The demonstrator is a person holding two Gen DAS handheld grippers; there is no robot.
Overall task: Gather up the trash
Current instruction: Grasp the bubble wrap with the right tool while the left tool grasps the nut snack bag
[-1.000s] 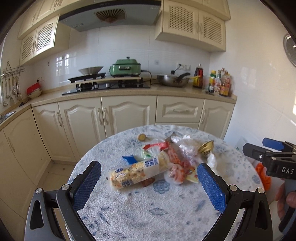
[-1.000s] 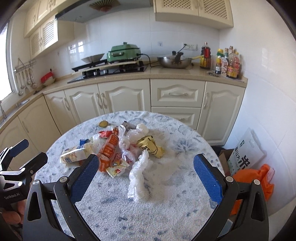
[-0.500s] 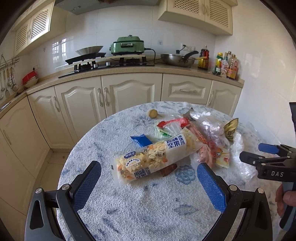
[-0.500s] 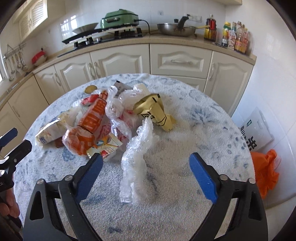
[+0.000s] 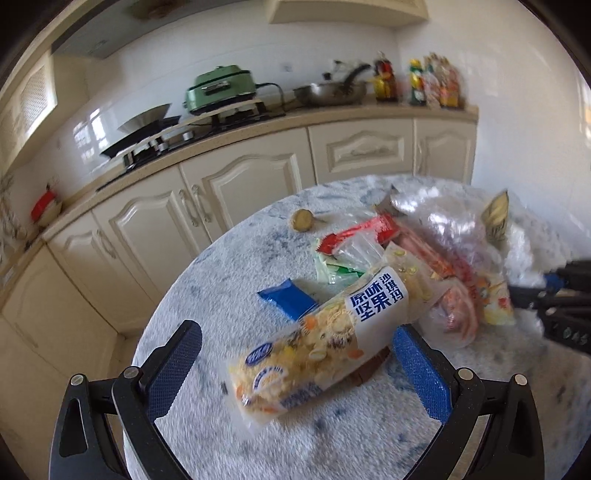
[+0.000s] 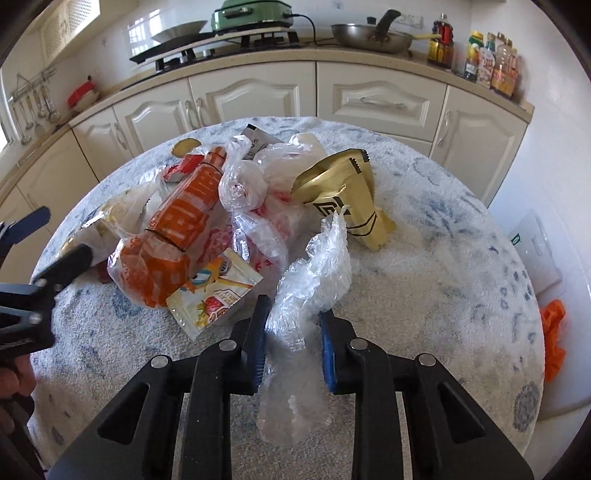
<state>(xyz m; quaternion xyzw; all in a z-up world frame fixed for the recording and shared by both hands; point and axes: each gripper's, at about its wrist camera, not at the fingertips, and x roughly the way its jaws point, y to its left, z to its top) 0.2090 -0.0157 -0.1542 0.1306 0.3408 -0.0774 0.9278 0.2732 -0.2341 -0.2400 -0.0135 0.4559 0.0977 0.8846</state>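
Note:
A pile of trash lies on a round table under a blue-and-white cloth. My right gripper is shut on a crumpled clear plastic wrap, which stands up between its pads. Beyond it lie an orange packet inside a clear bag, a gold wrapper and a yellow sachet. My left gripper is open and tilted, with a long bag of nut snack lying between its fingers; the pads do not press it. A blue packet and a red wrapper lie just past it.
A small round brown thing sits alone near the table's far edge. Cream cabinets and a counter with a hob, a green cooker and bottles run behind. On the floor to the right are an orange bag and a white bag.
My right gripper came down over the clear wrap and closed on it. My left gripper moved forward and down, rolling, until the nut snack bag lay between its fingers.

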